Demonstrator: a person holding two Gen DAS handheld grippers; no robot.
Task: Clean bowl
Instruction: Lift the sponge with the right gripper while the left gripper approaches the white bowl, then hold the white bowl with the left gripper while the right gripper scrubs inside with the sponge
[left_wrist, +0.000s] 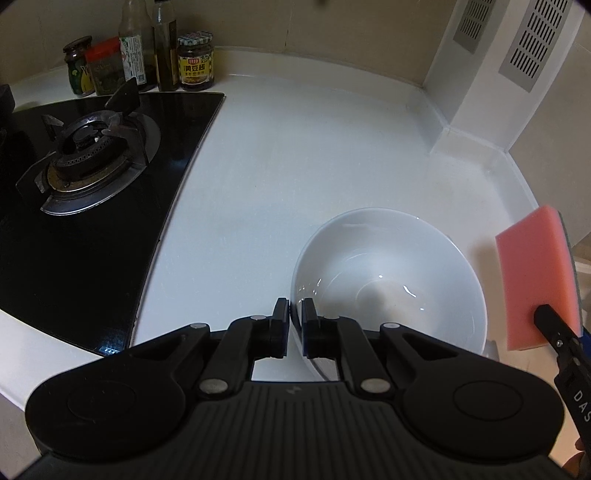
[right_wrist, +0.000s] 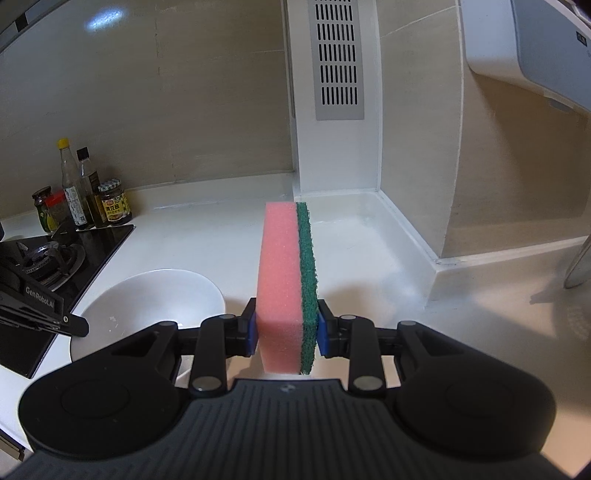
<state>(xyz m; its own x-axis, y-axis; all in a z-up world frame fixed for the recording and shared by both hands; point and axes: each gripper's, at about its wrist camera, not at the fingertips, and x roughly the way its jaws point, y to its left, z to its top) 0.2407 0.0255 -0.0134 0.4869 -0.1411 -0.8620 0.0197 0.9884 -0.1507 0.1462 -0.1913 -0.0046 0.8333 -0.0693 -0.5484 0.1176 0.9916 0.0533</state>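
Bowl (left_wrist: 388, 280) upright, mouth up; left gripper (left_wrist: 294, 317) pinching its rim; right gripper (right_wrist: 286, 328) clamping sponge (right_wrist: 286, 280), long axis forward.

**Kitchen corner under dim light**

A white tabletop (left_wrist: 295, 147) is running along beige walls (right_wrist: 184, 110). A black gas stove (left_wrist: 92, 184) is sitting at the left, with jars and bottles (left_wrist: 147, 55) standing behind it. A white column with a vent grille (right_wrist: 338, 59) is rising in the corner.

A home kitchen: gas hob (left_wrist: 88, 162), white countertop (left_wrist: 314, 147), condiment jars (left_wrist: 195, 61).
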